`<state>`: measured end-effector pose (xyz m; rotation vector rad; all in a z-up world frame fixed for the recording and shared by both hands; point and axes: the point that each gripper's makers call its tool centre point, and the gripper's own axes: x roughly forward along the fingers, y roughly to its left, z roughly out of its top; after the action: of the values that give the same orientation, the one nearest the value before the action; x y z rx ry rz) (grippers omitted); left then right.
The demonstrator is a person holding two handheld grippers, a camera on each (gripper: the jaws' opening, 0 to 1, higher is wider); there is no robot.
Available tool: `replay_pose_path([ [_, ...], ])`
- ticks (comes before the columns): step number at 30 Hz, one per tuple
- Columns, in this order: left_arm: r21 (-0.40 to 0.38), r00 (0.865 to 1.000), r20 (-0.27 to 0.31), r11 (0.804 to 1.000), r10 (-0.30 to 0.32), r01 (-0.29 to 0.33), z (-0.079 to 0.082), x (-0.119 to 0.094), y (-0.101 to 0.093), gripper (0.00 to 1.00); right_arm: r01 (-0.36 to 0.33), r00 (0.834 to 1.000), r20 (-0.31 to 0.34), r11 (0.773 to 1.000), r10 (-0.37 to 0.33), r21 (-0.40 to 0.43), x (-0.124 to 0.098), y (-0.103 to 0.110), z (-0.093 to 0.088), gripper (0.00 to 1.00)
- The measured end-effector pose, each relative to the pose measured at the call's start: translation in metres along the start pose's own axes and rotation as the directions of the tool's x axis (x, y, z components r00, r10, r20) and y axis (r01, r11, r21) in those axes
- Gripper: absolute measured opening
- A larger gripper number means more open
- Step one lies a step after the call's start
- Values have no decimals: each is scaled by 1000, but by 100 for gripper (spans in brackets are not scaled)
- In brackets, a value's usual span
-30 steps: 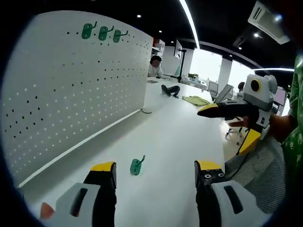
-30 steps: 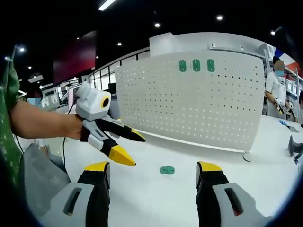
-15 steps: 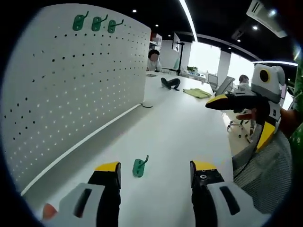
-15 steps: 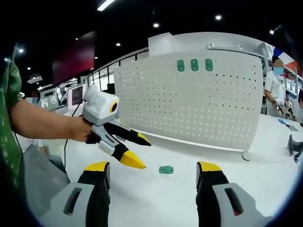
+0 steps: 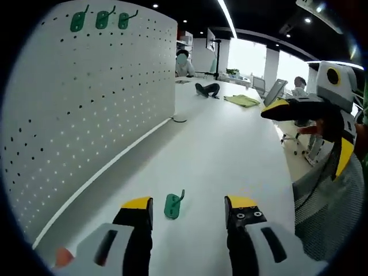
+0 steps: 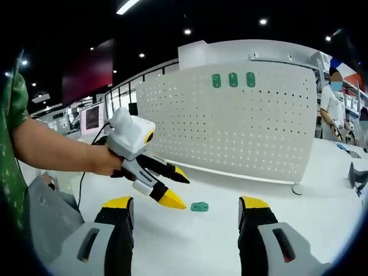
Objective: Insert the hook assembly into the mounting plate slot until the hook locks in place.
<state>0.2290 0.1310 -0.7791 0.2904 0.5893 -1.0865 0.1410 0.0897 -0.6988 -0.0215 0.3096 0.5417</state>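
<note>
A small green hook [image 5: 173,205] lies on the white table, between and just beyond the yellow tips of my left gripper [image 5: 187,203], which is open and apart from it. In the right gripper view the same hook [image 6: 199,206] lies close in front of the left gripper's [image 6: 175,187] yellow tips. My right gripper [image 6: 187,202] is open with nothing between its jaws, and it shows in the left gripper view at the right [image 5: 310,126]. A white pegboard [image 6: 241,126] stands upright with three green hooks [image 6: 233,80] near its top, also seen in the left gripper view [image 5: 99,19].
The pegboard [image 5: 86,98] runs along the left of the table [image 5: 224,144]. Dark and green items [image 5: 221,95] lie on the far end of the table. People stand far off. A grey mesh chair back [image 5: 328,207] is at the right.
My left gripper has moved forward and down toward the loose hook, which now sits between its tips. The right gripper has held almost still.
</note>
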Motion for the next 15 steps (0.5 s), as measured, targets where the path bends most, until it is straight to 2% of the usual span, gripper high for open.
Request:
replay_pose_path([
  [8, 6, 999, -39, 1000, 15, -15, -5, 11, 4, 44, 2, 1000, 6, 1000, -2, 8, -1, -2, 1, 75],
  [15, 61, 996, -80, 998, 27, -22, -7, 21, 6, 41, -1, 1000, 8, 1000, 0, 12, 0, -1, 1, 75],
])
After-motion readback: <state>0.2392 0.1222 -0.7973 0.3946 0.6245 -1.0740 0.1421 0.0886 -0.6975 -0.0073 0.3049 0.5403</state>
